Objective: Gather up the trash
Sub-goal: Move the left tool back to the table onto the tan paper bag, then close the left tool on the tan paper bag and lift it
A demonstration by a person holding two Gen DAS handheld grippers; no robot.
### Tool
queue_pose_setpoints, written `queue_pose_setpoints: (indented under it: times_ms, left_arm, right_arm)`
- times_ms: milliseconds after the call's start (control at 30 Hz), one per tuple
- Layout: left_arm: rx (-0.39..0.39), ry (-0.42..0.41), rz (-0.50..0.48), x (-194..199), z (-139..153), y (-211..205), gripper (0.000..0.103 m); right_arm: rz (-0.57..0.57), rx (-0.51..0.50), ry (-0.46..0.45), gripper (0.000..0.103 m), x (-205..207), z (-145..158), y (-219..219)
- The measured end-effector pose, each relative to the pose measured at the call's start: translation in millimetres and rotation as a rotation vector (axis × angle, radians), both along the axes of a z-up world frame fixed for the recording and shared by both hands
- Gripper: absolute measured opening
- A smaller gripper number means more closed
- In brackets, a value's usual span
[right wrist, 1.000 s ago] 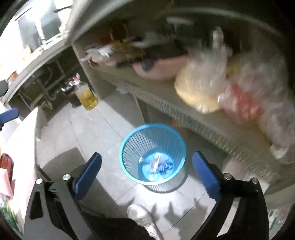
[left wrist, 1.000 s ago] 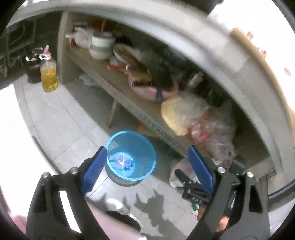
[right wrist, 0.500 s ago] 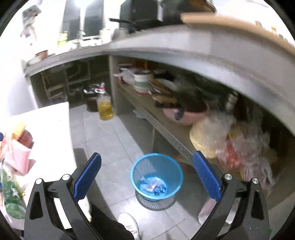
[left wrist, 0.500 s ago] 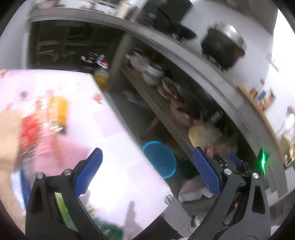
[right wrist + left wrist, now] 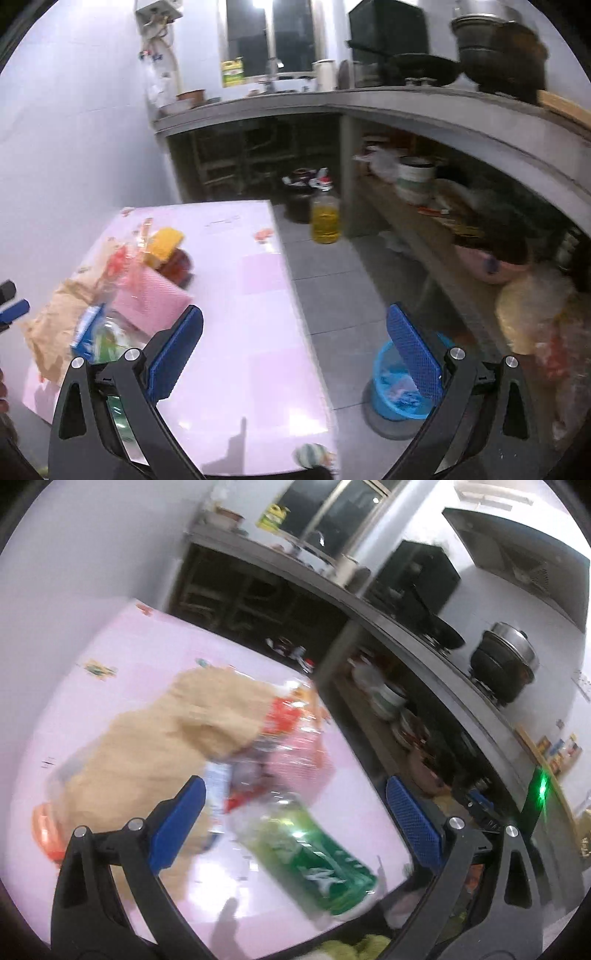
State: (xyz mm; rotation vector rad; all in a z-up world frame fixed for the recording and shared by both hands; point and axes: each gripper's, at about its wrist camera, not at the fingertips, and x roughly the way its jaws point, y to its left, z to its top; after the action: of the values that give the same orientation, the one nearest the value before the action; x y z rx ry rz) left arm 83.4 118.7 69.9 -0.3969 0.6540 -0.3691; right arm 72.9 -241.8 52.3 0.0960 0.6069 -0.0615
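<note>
In the left wrist view my left gripper (image 5: 295,823) is open and empty above a pink table (image 5: 147,664). Under it lies a green plastic bottle (image 5: 314,864) beside a pink wrapper (image 5: 295,753) and a crumpled brown paper bag (image 5: 159,746). In the right wrist view my right gripper (image 5: 295,350) is open and empty over the table's (image 5: 251,314) right edge. The trash pile lies at its left: brown paper (image 5: 51,317), a pink packet (image 5: 147,299), a yellow item (image 5: 164,242). The blue trash basket (image 5: 391,384) stands on the floor at lower right, with litter inside.
A grey concrete counter (image 5: 406,107) with pots (image 5: 498,48) runs along the right, with a cluttered shelf (image 5: 436,229) under it. An oil bottle (image 5: 325,218) stands on the tiled floor (image 5: 332,280). A small green-striped ball (image 5: 310,454) sits at the table's near edge.
Both grippers have swung up and left, away from the blue basket on the floor, toward the pink table. The trash pile now fills the left wrist view. Both stay open.
</note>
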Motion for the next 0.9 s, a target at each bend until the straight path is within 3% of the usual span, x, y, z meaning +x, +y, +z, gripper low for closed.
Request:
queue_pose_setpoints:
  times_ms: [200,433,567,600,667,700,733,900]
  left_arm:
    - [0.147,-0.044,0.034,-3,2,18,0.094]
    - [0.317,-0.015,0.014,19,-4,27,0.094]
    - [0.422,0.051,0.028,55,-18,22,0.092]
    - [0.459,0.081,0.02,67,-24,20,0.09]
    - [0.519,0.117,0.02,83,-35,18,0.072]
    - [0.55,0.141,0.014,90,-41,16,0.07]
    - [0.575,0.154,0.007,95,-46,15,0.061]
    - [0.67,0.149,-0.019,97,-54,7,0.03]
  right_arm:
    - [0.107,0.095,0.046,0.096,23,-6,22]
    - [0.184,0.14,0.137,0.096,47,-27,49]
    - [0.198,0.164,0.158,0.096,54,-32,57]
    - [0.201,0.17,0.161,0.096,55,-32,58]
    - [0.203,0.169,0.163,0.096,57,-32,59]
    - [0.202,0.166,0.165,0.096,57,-32,60]
    - [0.199,0.163,0.167,0.096,57,-33,60]
    - [0.186,0.165,0.169,0.096,58,-31,55]
